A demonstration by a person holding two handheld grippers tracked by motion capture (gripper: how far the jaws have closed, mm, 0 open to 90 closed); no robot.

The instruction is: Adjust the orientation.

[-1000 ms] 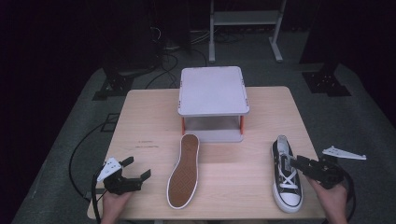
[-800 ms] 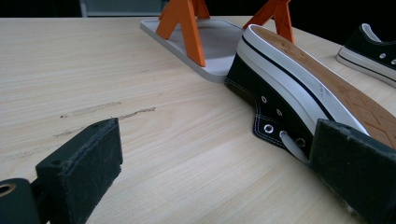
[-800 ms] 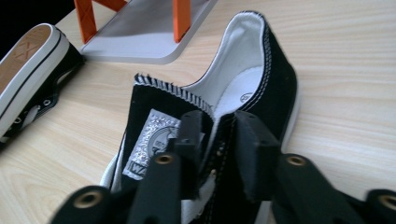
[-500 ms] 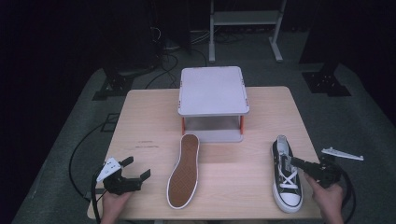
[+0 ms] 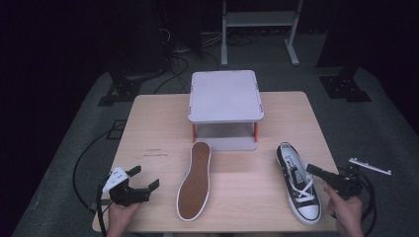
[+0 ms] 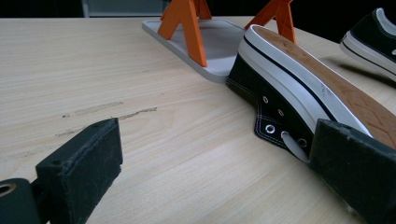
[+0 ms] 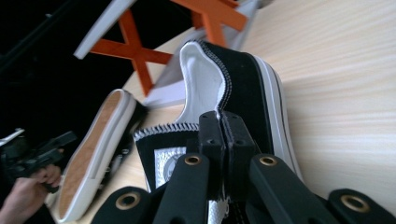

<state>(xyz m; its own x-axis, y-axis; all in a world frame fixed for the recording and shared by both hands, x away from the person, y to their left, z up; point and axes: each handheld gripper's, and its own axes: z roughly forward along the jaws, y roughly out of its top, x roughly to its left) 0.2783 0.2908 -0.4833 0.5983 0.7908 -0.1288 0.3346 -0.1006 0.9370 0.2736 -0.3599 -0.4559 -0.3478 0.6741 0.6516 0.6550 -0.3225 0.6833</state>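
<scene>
At the right edge of the tabletop (image 5: 148, 123) the right tool (image 5: 316, 172) has just clamped its jaws on the side wall of the upright black sneaker (image 5: 296, 180), near the laces. The other sneaker (image 5: 193, 180) lies sole-up mid-table, before the small grey stand (image 5: 225, 96). The left tool (image 5: 143, 181) rests at the near left corner, jaws spread and holding nothing.

2 shoes, 1 stand, 1 desk, 2 hand-held grippers.
On the desk (image 5: 148, 123) lie 2 black shoes: 1 upright shoe (image 5: 298, 180) and 1 upturned shoe (image 5: 194, 180). There is 1 grey stand (image 5: 225, 96) with 2 levels and orange legs, 2 of them visible from above. 2 hand-held grippers: 1 left hand-held gripper (image 5: 146, 178), 1 right hand-held gripper (image 5: 311, 169), each held by 1 hand.
</scene>
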